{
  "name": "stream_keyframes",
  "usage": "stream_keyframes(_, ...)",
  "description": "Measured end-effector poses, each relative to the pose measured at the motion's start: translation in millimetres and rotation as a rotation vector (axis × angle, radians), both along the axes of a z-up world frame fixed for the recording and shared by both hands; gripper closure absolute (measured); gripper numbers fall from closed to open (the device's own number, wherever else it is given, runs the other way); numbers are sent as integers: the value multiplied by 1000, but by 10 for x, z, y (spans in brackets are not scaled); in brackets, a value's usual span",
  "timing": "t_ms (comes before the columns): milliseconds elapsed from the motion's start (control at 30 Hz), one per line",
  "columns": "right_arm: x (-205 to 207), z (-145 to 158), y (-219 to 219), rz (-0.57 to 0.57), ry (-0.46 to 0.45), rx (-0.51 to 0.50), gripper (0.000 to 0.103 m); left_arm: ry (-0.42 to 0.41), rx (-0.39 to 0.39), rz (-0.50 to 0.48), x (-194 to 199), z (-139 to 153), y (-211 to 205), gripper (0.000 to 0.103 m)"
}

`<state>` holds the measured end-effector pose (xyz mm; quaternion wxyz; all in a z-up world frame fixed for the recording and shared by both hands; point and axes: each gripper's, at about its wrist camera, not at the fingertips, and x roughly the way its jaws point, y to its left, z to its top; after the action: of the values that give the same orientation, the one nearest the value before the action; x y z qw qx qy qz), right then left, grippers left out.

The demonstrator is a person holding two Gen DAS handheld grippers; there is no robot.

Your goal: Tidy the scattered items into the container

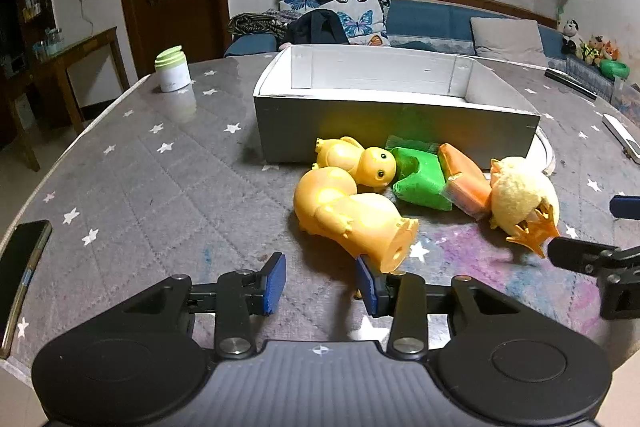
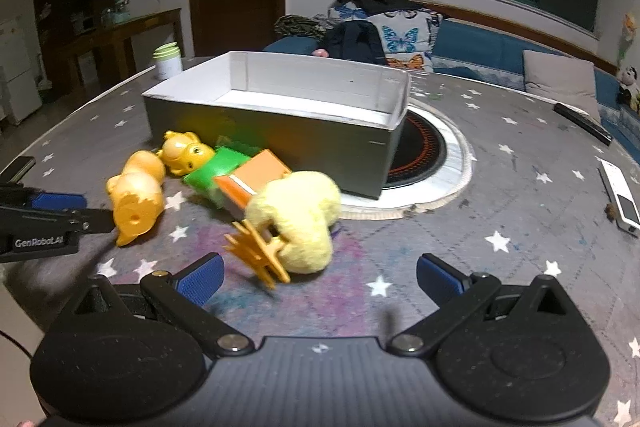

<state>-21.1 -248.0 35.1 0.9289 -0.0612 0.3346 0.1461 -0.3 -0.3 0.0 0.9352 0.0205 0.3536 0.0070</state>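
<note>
Both my grippers, left (image 1: pixel 322 283) and right (image 2: pixel 318 277), gape apart at the frames' lower middle, so nothing is held: ducks (image 1: pixel 348 215), packets (image 1: pixel 420 179) and chick (image 2: pixel 298 219) lie mid-frame outside the box (image 1: pixel 396 119)

1. The left claw (image 1: pixel 322 283) is held low over the table (image 1: pixel 160 187), pointing forward, its two blue-padded fingers spread apart with open space between them.
2. Its right finger pad (image 1: pixel 368 287) sits right at the base of a toy; actual contact cannot be told.
3. The right claw (image 2: pixel 320 277) is also low and level, its jaws spread wide, wider than the left one's.
4. In the right wrist view, the left claw enters from the left edge; in the left wrist view, the right claw's fingers enter from the right edge.
</note>
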Motion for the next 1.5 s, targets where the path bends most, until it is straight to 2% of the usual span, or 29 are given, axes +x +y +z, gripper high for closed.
stream_keyframes(100,-12,0,-21,-14,4,12,0,1,6,-4,-22,4,-27,61)
stream_keyframes(167,-64,6,66,-4,-1,-14,0,1,10,-6,-36,6,-45,61)
stream_keyframes(400,-87,-25,10,8,33,32,0,5,24,-15,-87,12,-106,61)
stream_keyframes(1500,-188,-84,95,34,50,5,0,31,41,-27,-151,-26,-150,61)
